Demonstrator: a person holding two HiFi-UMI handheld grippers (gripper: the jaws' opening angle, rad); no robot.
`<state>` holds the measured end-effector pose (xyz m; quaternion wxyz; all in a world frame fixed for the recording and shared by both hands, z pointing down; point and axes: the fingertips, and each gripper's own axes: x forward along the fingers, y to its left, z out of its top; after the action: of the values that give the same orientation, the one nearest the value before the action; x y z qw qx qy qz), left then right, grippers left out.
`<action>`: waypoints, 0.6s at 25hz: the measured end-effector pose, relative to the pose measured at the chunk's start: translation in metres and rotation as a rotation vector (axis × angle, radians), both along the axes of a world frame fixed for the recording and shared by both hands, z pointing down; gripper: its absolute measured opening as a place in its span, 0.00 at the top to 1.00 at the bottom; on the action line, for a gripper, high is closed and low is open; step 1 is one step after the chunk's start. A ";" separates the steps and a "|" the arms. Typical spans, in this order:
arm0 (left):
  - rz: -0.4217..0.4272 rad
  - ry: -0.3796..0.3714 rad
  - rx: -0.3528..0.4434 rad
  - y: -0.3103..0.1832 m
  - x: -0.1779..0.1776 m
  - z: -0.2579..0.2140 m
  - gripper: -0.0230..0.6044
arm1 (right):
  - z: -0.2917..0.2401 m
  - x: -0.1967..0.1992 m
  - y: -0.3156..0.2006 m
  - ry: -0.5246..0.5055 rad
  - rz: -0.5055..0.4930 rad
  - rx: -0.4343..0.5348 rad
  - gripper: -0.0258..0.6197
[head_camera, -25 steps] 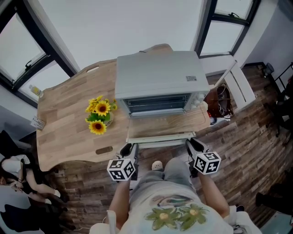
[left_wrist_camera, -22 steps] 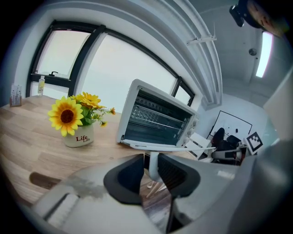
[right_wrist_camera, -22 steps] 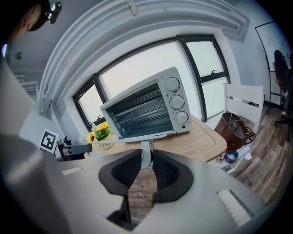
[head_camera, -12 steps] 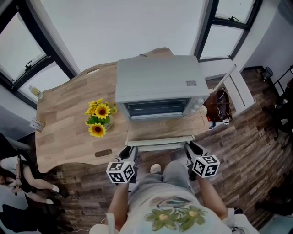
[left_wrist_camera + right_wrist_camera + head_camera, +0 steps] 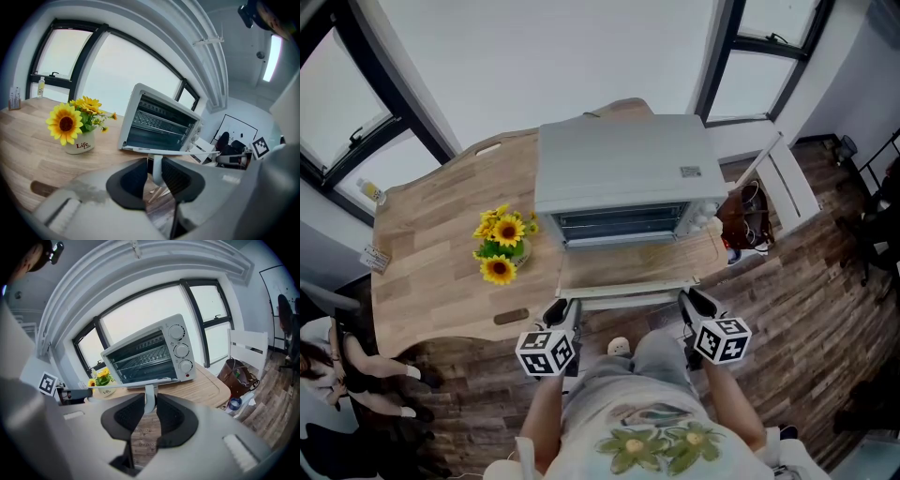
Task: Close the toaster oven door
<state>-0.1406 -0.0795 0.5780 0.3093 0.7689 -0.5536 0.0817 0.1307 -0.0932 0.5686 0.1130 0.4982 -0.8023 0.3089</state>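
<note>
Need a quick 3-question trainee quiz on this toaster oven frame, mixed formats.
1. True or false: the toaster oven door is shut.
2. Fill in: in the head view, the sunflowers stand to the oven's ____.
3. What do the left gripper and right gripper clamp? A) door handle B) sunflowers C) nothing

Key: 1 false, it lies open and flat; 2 left; 3 A.

Head view: high above the person, steeply down on silver-grey box toaster oven and pale wooden table. Left and right gripper views: low at the table's near edge, close, facing the oven front. All three share the oven and white pot of yellow sunflowers.
</note>
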 end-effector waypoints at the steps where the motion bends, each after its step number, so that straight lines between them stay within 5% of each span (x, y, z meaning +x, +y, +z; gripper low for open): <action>1: -0.002 0.003 0.000 -0.001 0.000 -0.001 0.79 | -0.001 0.000 -0.001 0.000 0.001 0.001 0.83; 15: -0.022 0.059 0.021 -0.015 -0.003 -0.021 0.79 | -0.023 -0.001 -0.015 0.004 0.024 0.033 0.83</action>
<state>-0.1431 -0.0947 0.5565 0.3184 0.7681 -0.5534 0.0497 0.1293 -0.1081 0.5456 0.1027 0.5101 -0.8011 0.2959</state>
